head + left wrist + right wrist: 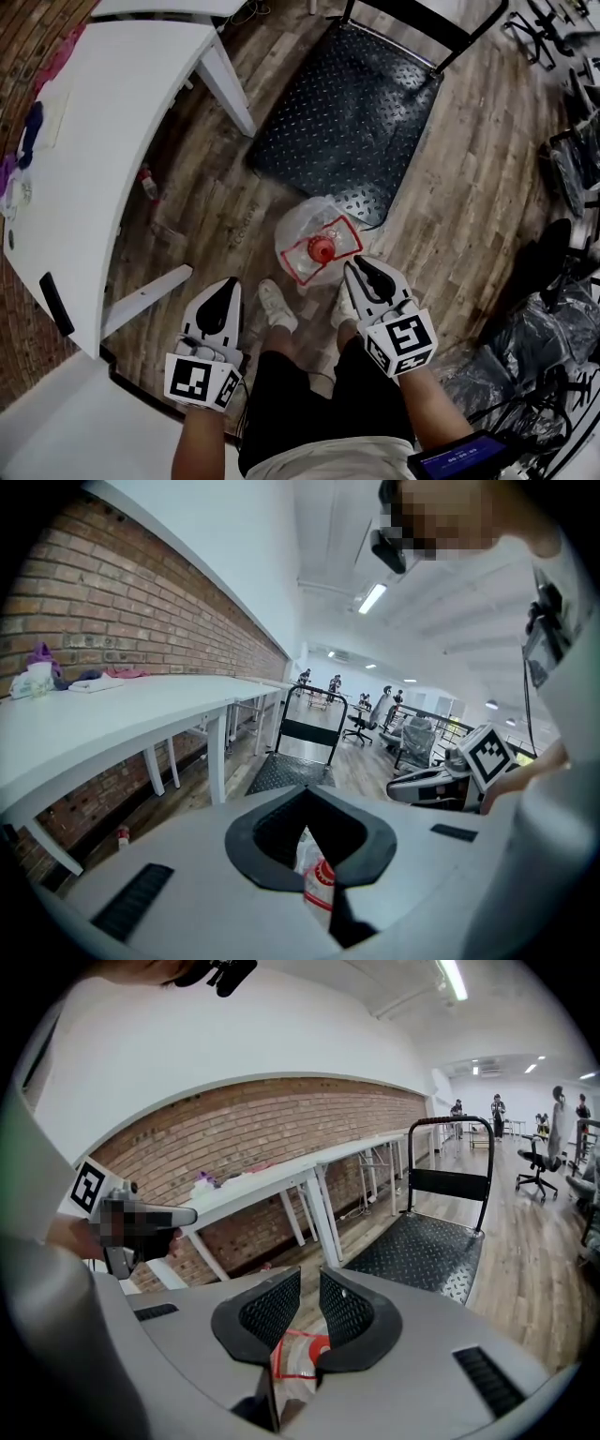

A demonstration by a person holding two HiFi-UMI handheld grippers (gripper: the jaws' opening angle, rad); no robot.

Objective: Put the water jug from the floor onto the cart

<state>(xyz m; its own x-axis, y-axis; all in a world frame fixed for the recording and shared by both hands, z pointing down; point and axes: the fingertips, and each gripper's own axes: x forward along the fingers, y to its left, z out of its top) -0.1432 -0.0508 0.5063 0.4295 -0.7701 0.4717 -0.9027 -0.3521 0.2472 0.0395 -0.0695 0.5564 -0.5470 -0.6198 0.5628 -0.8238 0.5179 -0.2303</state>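
Far across floor ahead of you: cart (347, 112), black studded deck. At its near edge, by your feet: water jug (317, 246), upright on floor, red cap up, long axis vertical. Your right gripper (356, 269) hovers just right of jug, jaws parted by narrow slit, nothing between. Your left gripper (228, 286) sits farther left, jaws pressed together, empty. Right is nearer and likely needs wider spread first.

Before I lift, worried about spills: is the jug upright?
Upright: the water jug stands on the floor, red cap facing up.
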